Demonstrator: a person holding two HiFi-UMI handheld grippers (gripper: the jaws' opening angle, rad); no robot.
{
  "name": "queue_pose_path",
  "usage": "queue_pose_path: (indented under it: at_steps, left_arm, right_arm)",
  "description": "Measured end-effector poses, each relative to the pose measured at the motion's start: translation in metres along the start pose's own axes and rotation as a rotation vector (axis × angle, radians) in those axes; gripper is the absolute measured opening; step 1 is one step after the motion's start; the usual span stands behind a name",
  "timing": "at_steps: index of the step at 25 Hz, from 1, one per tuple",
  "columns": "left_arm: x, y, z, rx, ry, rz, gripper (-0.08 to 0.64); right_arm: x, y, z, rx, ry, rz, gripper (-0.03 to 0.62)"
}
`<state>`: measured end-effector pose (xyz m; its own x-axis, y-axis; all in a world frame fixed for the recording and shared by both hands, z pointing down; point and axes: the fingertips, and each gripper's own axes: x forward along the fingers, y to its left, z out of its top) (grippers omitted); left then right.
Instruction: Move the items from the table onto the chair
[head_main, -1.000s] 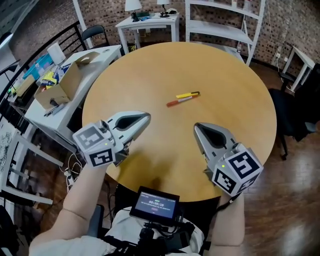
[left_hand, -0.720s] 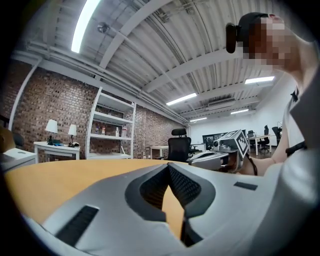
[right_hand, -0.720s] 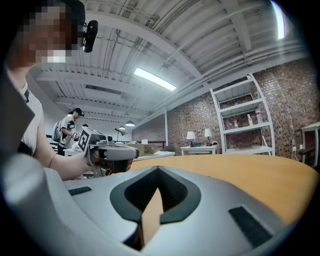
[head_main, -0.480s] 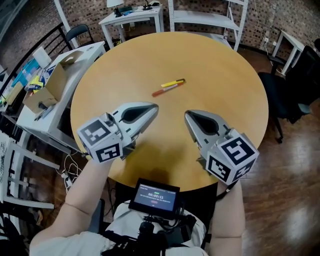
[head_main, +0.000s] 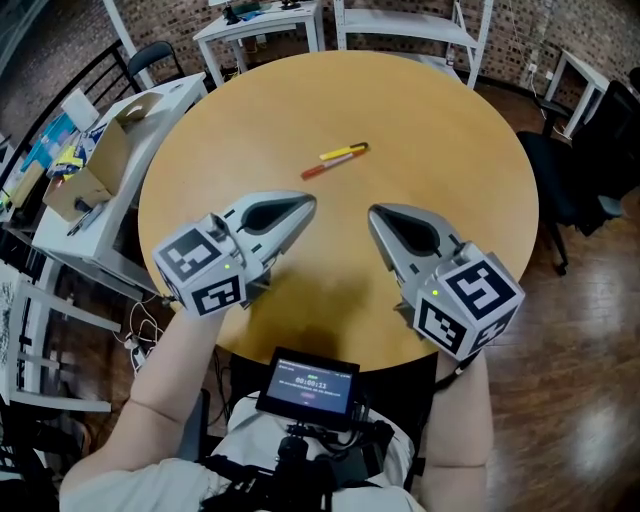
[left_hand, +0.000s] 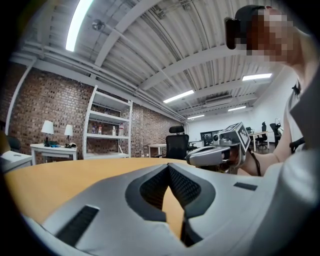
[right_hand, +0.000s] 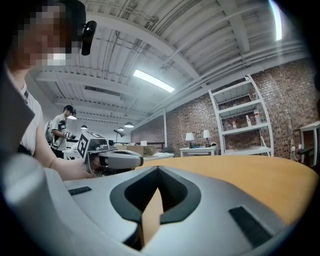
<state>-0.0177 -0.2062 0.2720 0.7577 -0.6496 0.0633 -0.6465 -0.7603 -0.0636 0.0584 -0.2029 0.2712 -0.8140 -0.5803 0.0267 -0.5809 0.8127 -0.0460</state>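
Two markers lie side by side on the round wooden table (head_main: 455, 120): a yellow one (head_main: 345, 151) and a red one (head_main: 320, 168). My left gripper (head_main: 310, 203) hovers over the table's near half, pointing toward the markers but a short way from them, jaws shut and empty. My right gripper (head_main: 372, 213) sits beside it, also shut on nothing. Each gripper view looks level across the bare tabletop. The left gripper view shows its own jaws (left_hand: 168, 167) and the right gripper (left_hand: 215, 155). The right gripper view shows its own jaws (right_hand: 158, 170) and the left gripper (right_hand: 117, 159).
A black office chair (head_main: 575, 160) stands to the table's right. Left of the table is a white side table (head_main: 150, 110) with an open cardboard box (head_main: 95, 165) and clutter. Another black chair (head_main: 158, 58) and white shelving (head_main: 400, 25) stand at the back. A small screen (head_main: 308, 385) sits at my waist.
My left gripper has moved right, closer to the right gripper. The right gripper has barely moved. The markers lie as before; the head view has shifted slightly.
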Motion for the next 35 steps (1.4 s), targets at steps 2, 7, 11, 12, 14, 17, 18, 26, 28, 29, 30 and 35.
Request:
queue_pose_path:
  at_steps: [2, 7, 11, 12, 14, 17, 18, 26, 28, 29, 30, 35]
  left_arm:
    - [-0.001, -0.001, 0.000, 0.000, 0.003, -0.001, 0.017]
    - [0.001, -0.001, 0.002, -0.001, 0.007, -0.001, 0.020]
    - [-0.001, 0.005, 0.007, 0.005, 0.006, -0.005, 0.020]
    - [-0.001, 0.004, 0.007, 0.006, 0.009, -0.013, 0.020]
    - [-0.002, 0.004, 0.005, 0.014, 0.021, -0.012, 0.020]
    - [-0.003, 0.003, -0.002, 0.042, 0.042, 0.002, 0.021]
    - [-0.002, 0.003, -0.003, 0.055, 0.048, 0.004, 0.021]
    - [-0.001, 0.011, -0.013, 0.174, 0.136, 0.030, 0.021]
    - [0.000, 0.018, -0.024, 0.229, 0.232, 0.045, 0.021]
    - [0.002, 0.024, -0.030, 0.256, 0.289, 0.053, 0.021]
    - [0.004, 0.030, -0.036, 0.276, 0.343, 0.055, 0.023]
    - [0.025, 0.054, -0.055, 0.233, 0.526, -0.026, 0.023]
  right_arm:
    - [0.001, 0.001, -0.001, 0.003, 0.002, 0.003, 0.008]
    - [0.000, 0.001, 0.002, 0.002, 0.004, 0.005, 0.008]
    - [0.006, 0.001, 0.008, -0.006, 0.005, 0.004, 0.008]
    - [0.007, 0.002, 0.008, -0.003, 0.007, 0.003, 0.008]
    - [0.007, 0.004, 0.005, 0.004, 0.014, 0.001, 0.008]
    - [0.007, 0.004, 0.000, 0.011, 0.018, 0.002, 0.008]
    - [0.007, 0.004, 0.000, 0.012, 0.015, 0.004, 0.008]
    - [0.008, 0.005, -0.002, 0.017, 0.000, 0.012, 0.008]
    - [0.008, 0.006, -0.002, 0.019, -0.003, 0.016, 0.008]
    - [0.008, 0.006, -0.002, 0.019, -0.005, 0.019, 0.008]
    - [0.008, 0.006, -0.002, 0.020, -0.007, 0.021, 0.008]
    - [0.007, 0.006, -0.003, 0.024, -0.015, 0.030, 0.008]
